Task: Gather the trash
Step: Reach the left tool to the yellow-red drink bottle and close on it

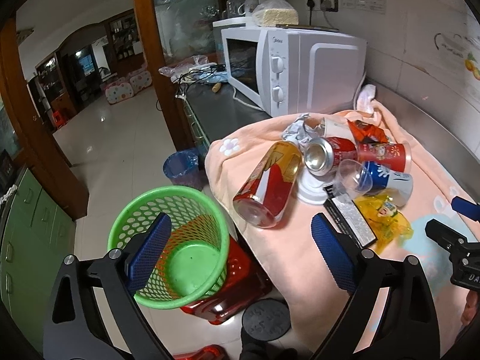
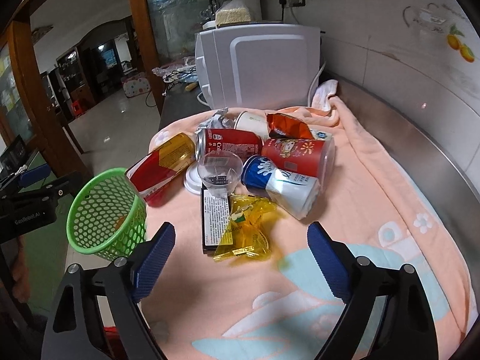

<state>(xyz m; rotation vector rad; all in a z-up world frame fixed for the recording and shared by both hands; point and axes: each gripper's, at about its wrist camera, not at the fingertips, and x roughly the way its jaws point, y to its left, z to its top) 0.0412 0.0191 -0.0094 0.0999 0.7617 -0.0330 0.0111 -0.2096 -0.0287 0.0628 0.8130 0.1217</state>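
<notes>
A heap of trash lies on a peach blanket (image 2: pixel 375 195). In it are a red-and-yellow bottle (image 1: pixel 270 183) on its side, a red can (image 1: pixel 327 153), a clear plastic cup (image 2: pixel 220 168), a dented blue-and-white can (image 2: pixel 282 183), a red printed cup (image 2: pixel 297 153), a black box (image 2: pixel 214 219) and a yellow wrapper (image 2: pixel 246 228). A green mesh basket (image 1: pixel 168 193) stands empty to the left of the blanket. My left gripper (image 1: pixel 241 225) hovers open near the bottle's base and the basket. My right gripper (image 2: pixel 241 231) is open just short of the yellow wrapper, with nothing between its fingers.
A white microwave (image 1: pixel 288 69) stands behind the heap. The basket rests on a red stool (image 1: pixel 237 288). A blue-lined bin (image 1: pixel 183 168) sits on the tiled floor. A steel counter and tiled wall (image 2: pixel 420 96) bound the blanket on the right. Cables lie left of the microwave.
</notes>
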